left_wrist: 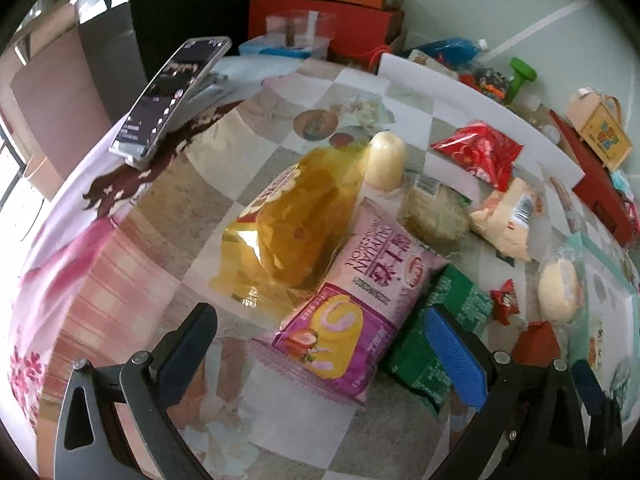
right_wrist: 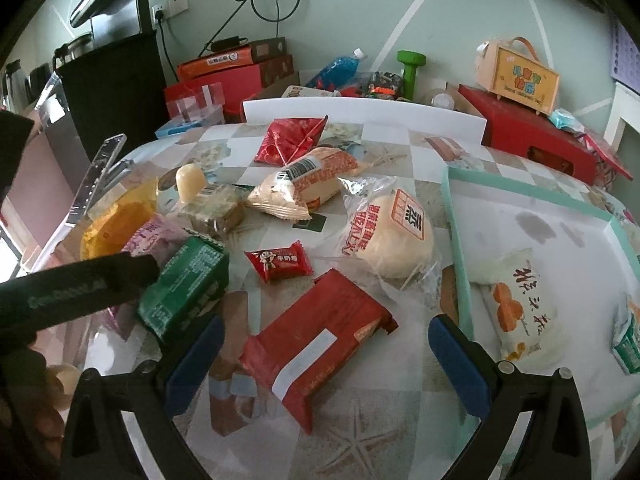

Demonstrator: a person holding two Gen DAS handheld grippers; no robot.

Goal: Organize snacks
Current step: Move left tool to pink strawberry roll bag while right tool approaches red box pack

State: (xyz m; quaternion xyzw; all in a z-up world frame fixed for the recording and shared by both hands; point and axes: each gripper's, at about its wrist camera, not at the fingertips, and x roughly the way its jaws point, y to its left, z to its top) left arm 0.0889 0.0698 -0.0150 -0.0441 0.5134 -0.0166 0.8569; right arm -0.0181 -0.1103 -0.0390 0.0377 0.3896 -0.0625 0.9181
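Observation:
My left gripper point(left_wrist: 320, 340) is open, its jaws on either side of the near end of a pink swiss-roll packet point(left_wrist: 352, 312), which lies partly under a yellow chip bag point(left_wrist: 296, 220) and beside a green packet point(left_wrist: 444, 332). My right gripper point(right_wrist: 326, 348) is open around the near end of a red biscuit packet point(right_wrist: 316, 340). A white tray with a teal rim point(right_wrist: 452, 216) at the right holds a white snack packet point(right_wrist: 520, 312). A wrapped bun point(right_wrist: 396, 236), a small red candy point(right_wrist: 280, 264) and the green packet point(right_wrist: 188, 284) lie between.
A phone on a stand point(left_wrist: 168, 96) stands at the table's left. Red boxes point(right_wrist: 532, 132), a blue bottle point(right_wrist: 336, 64), a green dumbbell point(right_wrist: 410, 68) and a white board point(right_wrist: 360, 114) line the back. The left gripper's body point(right_wrist: 72, 288) shows at the left.

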